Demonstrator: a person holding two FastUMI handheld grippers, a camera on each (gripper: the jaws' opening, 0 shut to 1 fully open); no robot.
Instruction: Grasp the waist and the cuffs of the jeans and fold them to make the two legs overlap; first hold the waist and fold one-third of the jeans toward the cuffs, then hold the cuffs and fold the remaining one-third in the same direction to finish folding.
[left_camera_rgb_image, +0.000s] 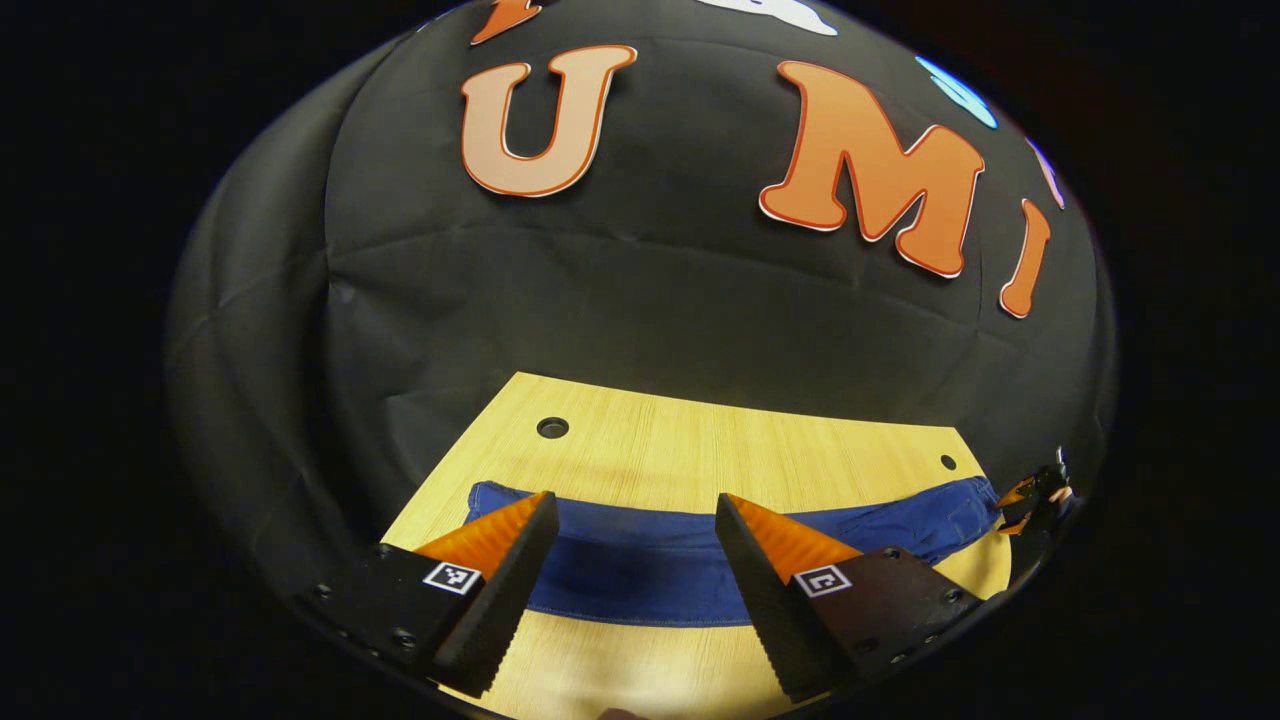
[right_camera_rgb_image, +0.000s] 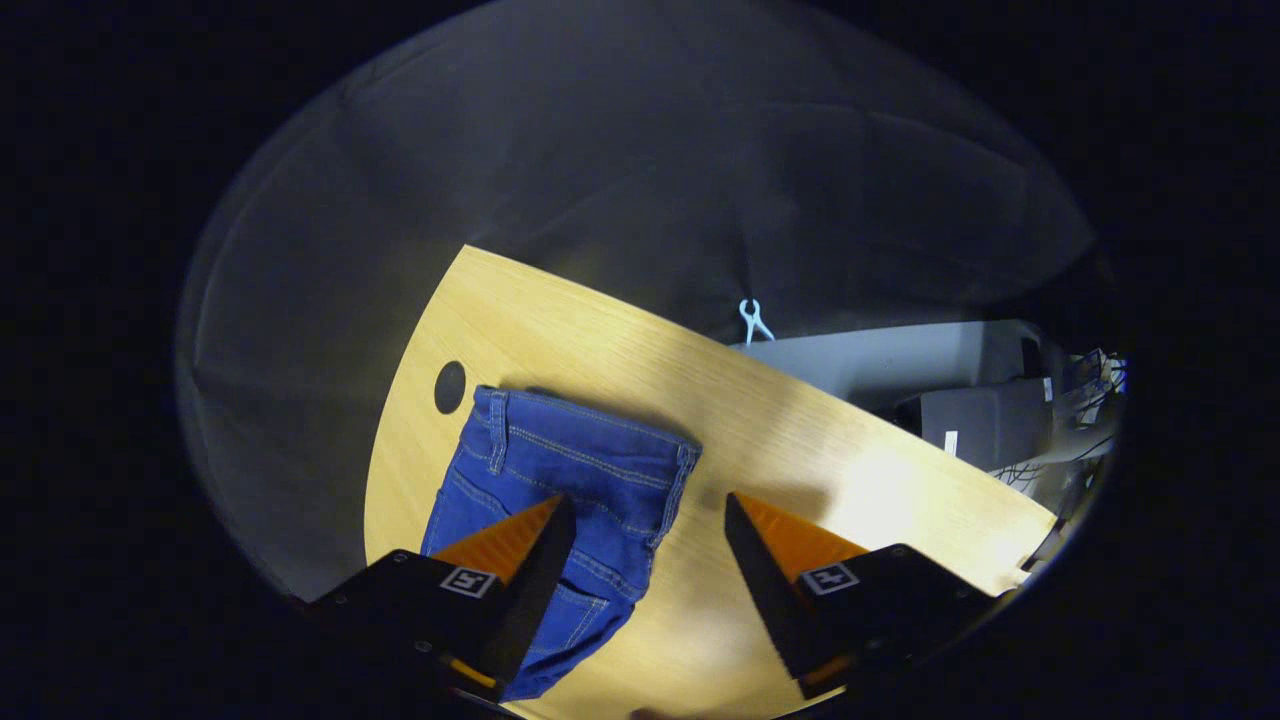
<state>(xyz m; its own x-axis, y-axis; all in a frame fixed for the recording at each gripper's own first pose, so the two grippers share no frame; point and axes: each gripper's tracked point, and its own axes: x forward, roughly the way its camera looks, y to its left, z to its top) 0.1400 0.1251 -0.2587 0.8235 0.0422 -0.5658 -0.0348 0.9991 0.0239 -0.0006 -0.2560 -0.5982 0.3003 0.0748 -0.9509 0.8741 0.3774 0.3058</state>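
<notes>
Here, in the left gripper view, the left gripper (left_camera_rgb_image: 632, 545) hovers with its fingers spread wide and nothing between them. Beyond the fingertips the jeans (left_camera_rgb_image: 700, 560) lie flat on the wooden surface (left_camera_rgb_image: 700, 440) as a long blue band running across it. A round hole (left_camera_rgb_image: 552, 428) in the surface sits past the jeans on the far side, toward the black cloth wall (left_camera_rgb_image: 650, 300), and a smaller hole (left_camera_rgb_image: 948, 462) lies near the surface's far right corner. At the right end of the jeans the other gripper (left_camera_rgb_image: 1035, 497) shows small, right by the fabric; whether it touches the jeans cannot be told.

In the right gripper view, the right gripper (right_camera_rgb_image: 648, 545) is likewise wide open and holds nothing. The jeans (right_camera_rgb_image: 580, 470) lie on the surface (right_camera_rgb_image: 800, 450), stitched seams and waistband end visible, partly under one finger and reaching into the gap between the fingers. A dark hole (right_camera_rgb_image: 449, 387) lies just beside the jeans' far corner. A small pale clip (right_camera_rgb_image: 754, 322) hangs on the cloth wall (right_camera_rgb_image: 600, 180) beyond the surface, with grey boxes (right_camera_rgb_image: 985, 420) off the surface's far edge.
</notes>
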